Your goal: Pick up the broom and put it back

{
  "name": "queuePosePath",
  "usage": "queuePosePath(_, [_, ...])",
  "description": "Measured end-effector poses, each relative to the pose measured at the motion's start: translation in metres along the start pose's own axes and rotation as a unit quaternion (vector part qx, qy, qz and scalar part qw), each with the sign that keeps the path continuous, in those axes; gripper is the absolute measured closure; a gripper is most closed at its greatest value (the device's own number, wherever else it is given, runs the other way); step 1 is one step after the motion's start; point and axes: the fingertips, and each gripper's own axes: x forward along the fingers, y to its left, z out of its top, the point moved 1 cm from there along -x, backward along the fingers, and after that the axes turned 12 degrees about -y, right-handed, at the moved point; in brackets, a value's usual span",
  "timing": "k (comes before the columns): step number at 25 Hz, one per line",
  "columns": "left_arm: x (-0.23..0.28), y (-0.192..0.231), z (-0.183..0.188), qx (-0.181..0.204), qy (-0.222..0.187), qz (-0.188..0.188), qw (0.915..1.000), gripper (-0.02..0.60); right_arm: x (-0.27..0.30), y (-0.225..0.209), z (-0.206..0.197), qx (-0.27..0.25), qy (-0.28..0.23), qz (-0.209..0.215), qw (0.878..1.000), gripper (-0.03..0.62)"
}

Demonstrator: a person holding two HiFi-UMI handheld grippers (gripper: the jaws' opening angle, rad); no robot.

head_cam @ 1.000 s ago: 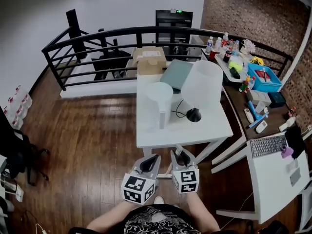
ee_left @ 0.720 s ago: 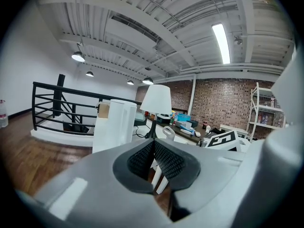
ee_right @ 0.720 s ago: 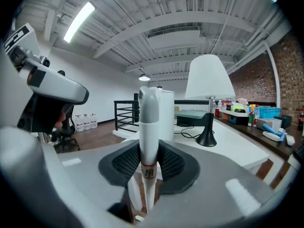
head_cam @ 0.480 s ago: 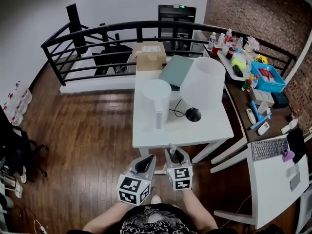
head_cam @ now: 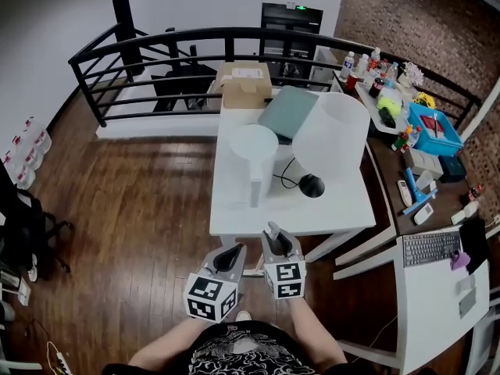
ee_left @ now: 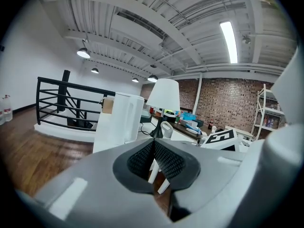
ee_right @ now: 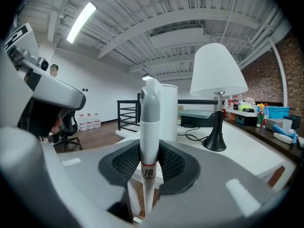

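In the right gripper view my right gripper [ee_right: 148, 161] is shut on the broom handle [ee_right: 148, 122]. The handle is a white shaft with a grey top end and a small label at the pads. It stands nearly upright between the jaws, and its lower part and the broom head are hidden. In the head view the right gripper [head_cam: 274, 239] sits at the white table's near edge, with the left gripper [head_cam: 230, 258] just beside it. The left gripper [ee_left: 153, 147] is shut, with its ribbed pads touching and nothing between them.
The white table [head_cam: 234, 217] carries a lamp [head_cam: 328, 135] with a black base, a tall white appliance [head_cam: 254, 156] and a cardboard box [head_cam: 246, 84]. A black railing [head_cam: 156, 61] runs behind it. To the right stands a desk with a keyboard [head_cam: 428, 246]. Wooden floor [head_cam: 133, 209] spreads to the left.
Both grippers have sunk a little side by side near the table's front edge. The right one keeps its hold on the handle, and the left stays shut.
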Motion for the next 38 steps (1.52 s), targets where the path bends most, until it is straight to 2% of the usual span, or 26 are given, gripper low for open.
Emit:
queuePosePath(15, [0.011,0.010,0.005,-0.002,-0.001,0.015,0.9999,0.577,0.033,-0.011,0.003,0.008,-0.002,0.009,1.000,0.496])
queuePosePath(21, [0.015,0.011,0.002,-0.003,0.001,0.013,0.9999,0.577,0.035,-0.011,-0.001,0.010,0.005,0.013,1.000,0.462])
queuePosePath(28, [0.012,0.011,0.002,-0.004,0.000,0.013,0.9999,0.577,0.028,-0.008,0.003,0.008,0.001,0.012,1.000,0.462])
queuePosePath(38, [-0.006,0.002,0.011,-0.003,-0.013,0.006,0.9999,0.577,-0.002,-0.005,0.028,0.001,-0.026,-0.021,0.999,0.450])
